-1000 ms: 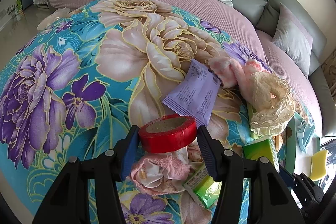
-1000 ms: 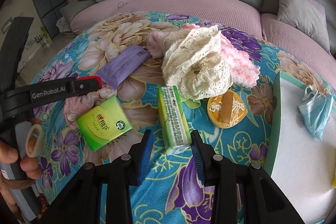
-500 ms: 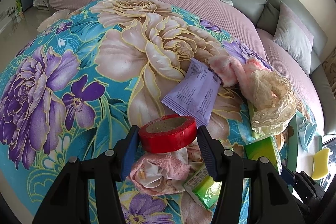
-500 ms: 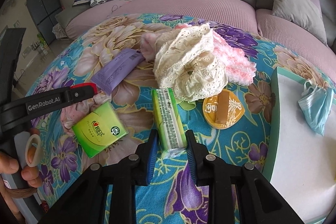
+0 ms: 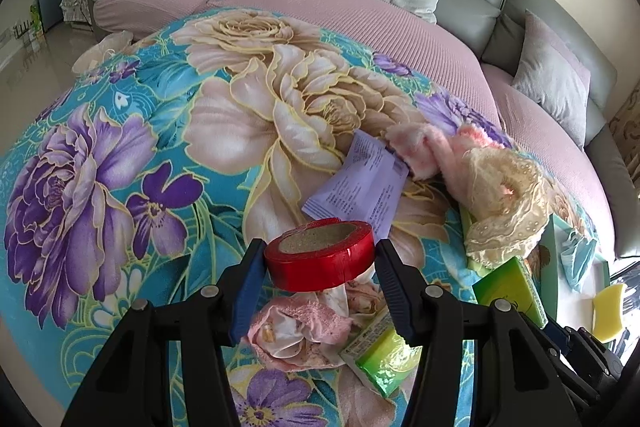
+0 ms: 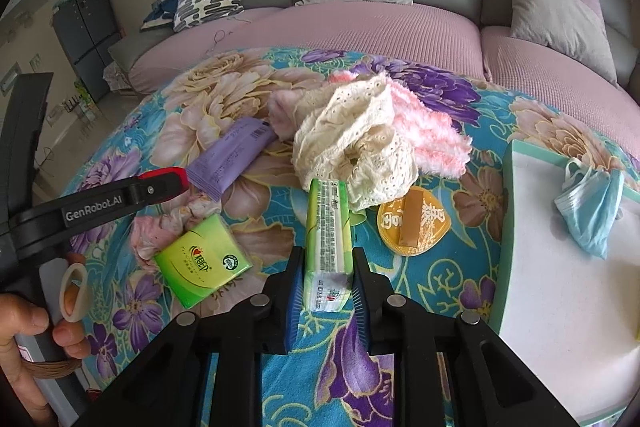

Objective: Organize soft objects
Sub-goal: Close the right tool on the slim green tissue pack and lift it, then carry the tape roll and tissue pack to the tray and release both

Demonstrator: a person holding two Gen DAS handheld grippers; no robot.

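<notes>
- Gripping a red roll of tape (image 5: 320, 254), the left hand-held gripper (image 5: 320, 267) holds it above a crumpled pink cloth (image 5: 300, 327).
- Right hand-held gripper (image 6: 326, 277) pinches a long green tissue pack (image 6: 328, 235); cream lace fabric (image 6: 354, 151) lies at twelve o'clock.

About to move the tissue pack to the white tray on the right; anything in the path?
Nothing visible blocks it. The right gripper is shut on the tissue pack; the gold pouch lies just off the line to the tray. A blue mask lies on the tray.
</notes>
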